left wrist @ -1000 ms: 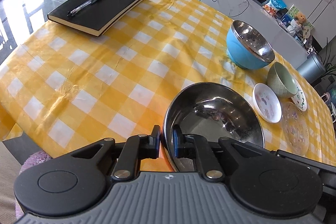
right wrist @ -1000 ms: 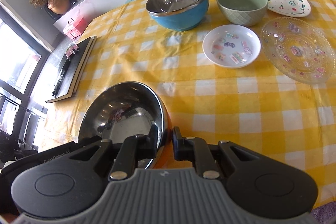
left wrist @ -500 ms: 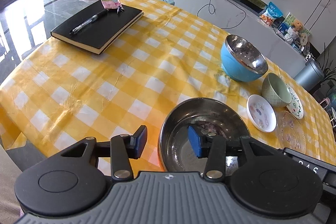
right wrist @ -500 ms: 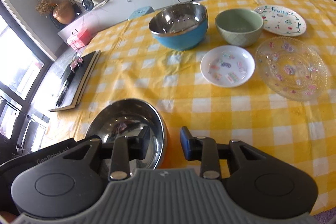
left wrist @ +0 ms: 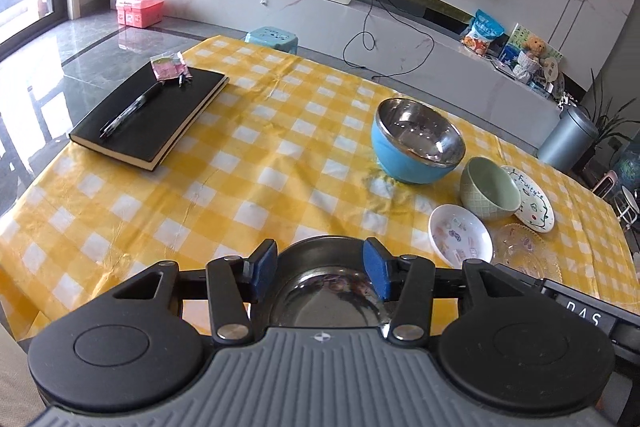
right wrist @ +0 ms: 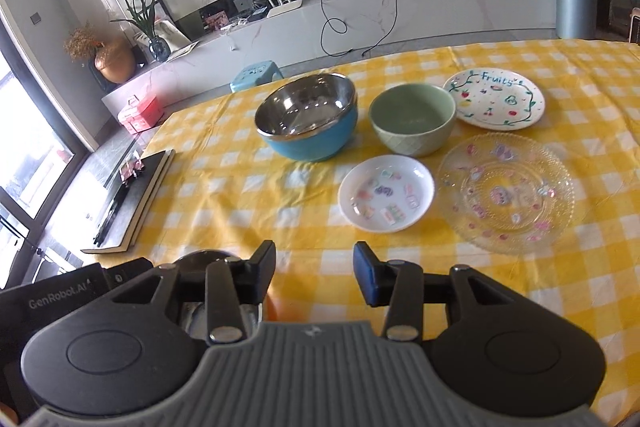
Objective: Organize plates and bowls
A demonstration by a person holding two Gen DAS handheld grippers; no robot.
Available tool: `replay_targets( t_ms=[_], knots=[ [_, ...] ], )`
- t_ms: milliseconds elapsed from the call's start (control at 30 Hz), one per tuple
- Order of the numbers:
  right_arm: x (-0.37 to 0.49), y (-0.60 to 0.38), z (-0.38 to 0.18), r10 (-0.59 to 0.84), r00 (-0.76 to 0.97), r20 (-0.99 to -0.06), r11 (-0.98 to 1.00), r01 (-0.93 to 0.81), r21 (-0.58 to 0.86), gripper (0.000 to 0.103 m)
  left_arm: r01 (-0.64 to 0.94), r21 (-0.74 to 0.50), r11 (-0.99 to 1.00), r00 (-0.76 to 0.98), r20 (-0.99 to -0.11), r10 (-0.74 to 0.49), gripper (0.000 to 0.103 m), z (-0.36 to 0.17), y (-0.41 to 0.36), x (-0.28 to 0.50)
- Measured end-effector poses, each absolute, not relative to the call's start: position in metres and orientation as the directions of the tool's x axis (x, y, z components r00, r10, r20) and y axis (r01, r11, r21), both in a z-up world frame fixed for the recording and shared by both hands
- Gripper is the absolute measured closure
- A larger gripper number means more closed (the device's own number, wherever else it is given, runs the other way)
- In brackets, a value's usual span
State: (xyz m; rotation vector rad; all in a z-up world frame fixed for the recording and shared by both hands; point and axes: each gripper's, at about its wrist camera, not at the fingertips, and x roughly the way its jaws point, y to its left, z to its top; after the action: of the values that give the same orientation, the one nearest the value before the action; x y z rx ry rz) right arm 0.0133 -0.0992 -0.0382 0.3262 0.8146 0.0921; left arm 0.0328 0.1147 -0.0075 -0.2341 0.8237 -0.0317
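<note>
- Steel bowl [left wrist: 324, 291] sits nearest, at the table's [left wrist: 224, 187] front edge.
- Lined bowl [right wrist: 308, 117] stands behind, ceramic bowl [right wrist: 412, 119] to its right.
- Notebook [left wrist: 148, 115] lies far left.

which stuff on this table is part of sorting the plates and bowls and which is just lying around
Part of the job:
- steel bowl
- blue bowl
- green bowl
- small white dish
- clear glass plate
- Fruits plate

Just lying about:
- black notebook
- pen
- pink packet
</note>
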Motion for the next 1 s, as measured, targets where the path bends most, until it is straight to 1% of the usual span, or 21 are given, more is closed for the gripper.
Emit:
replay_targets(
  t_ms=[200, 433, 667, 800, 1000],
  knots=[
    [0.027, -0.119, -0.041, 0.165, 0.696, -0.699, 0.951, 0.074, 0.299, 0.060, 0.014, -0.202, 0.979, 0.672, -0.723, -0.159, 0.046, 0.000, 0.094, 0.054],
    [0.052, -0.128, -0.034, 0.134, 0.717, -0.684, 0.964, 0.065, 0.257, 0.060, 0.086, -0.199, 0.976, 0.637, -0.743, -0.207, 0.046, 0.002, 0.078, 0.087],
    [0.090, -0.130, -0.032, 0.120, 0.716, -0.688, 0.975, 0.045, 0.217, 0.061, 0.117, -0.156, 0.981, 0.607, -0.771, -0.195, 0.046, 0.000, 0.070, 0.129],
    [0.113, -0.128, -0.035, 0.114, 0.711, -0.694, 0.980, 0.035, 0.196, 0.061, 0.119, -0.129, 0.984, 0.615, -0.769, -0.175, 0.046, -0.002, 0.069, 0.151],
    [0.146, -0.127, -0.039, 0.098, 0.703, -0.704, 0.985, 0.032, 0.170, 0.061, 0.084, -0.178, 0.980, 0.591, -0.784, -0.193, 0.040, -0.014, 0.074, 0.191]
  ],
)
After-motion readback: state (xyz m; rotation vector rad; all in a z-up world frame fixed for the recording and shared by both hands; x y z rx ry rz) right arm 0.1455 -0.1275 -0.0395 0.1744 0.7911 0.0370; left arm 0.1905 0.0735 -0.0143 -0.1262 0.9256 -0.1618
